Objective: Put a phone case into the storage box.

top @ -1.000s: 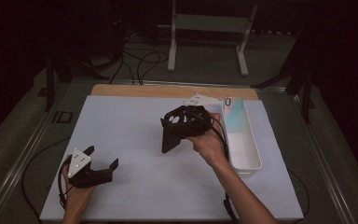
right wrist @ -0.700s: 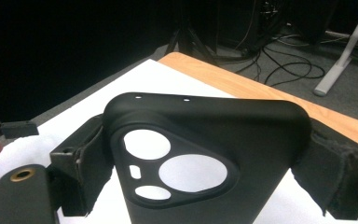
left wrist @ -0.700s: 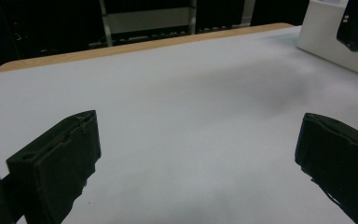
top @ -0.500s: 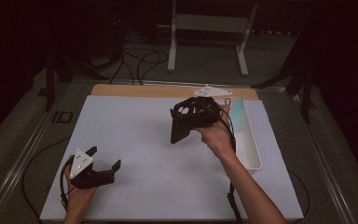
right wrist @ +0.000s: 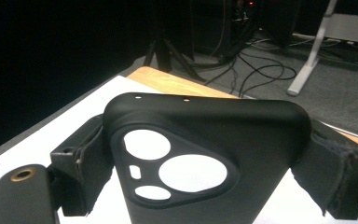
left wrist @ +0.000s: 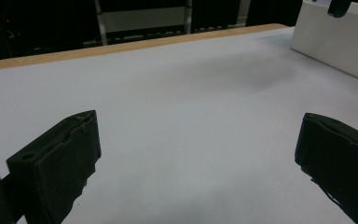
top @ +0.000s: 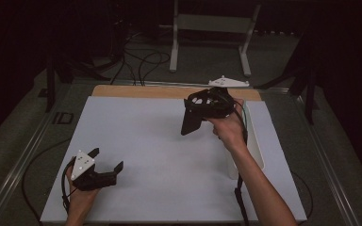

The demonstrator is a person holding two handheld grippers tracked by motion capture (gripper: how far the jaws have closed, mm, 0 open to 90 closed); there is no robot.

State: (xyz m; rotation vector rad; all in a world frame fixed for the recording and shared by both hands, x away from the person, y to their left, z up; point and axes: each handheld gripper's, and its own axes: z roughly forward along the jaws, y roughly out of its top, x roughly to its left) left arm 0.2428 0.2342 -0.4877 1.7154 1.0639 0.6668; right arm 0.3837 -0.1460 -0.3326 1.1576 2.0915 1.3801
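- Above the tabletop (top: 160, 141), toward its far right, my right tongs (top: 191, 123) hold one black phone case (top: 190, 121) in the air, jaws clamped on its two sides.
- Seen from the right tongs, the case (right wrist: 205, 154) shows one triangular camera cutout with four holes, and two small pinholes near its top edge.
- My left tongs (top: 106, 160) rest at the near left corner of the tabletop, jaws wide apart with nothing between them.
- One white bin (top: 257, 150) stands along the right edge, just beside my right hand (top: 228, 132).
- From the left tongs, that bin (left wrist: 340, 42) sits far off to the right.
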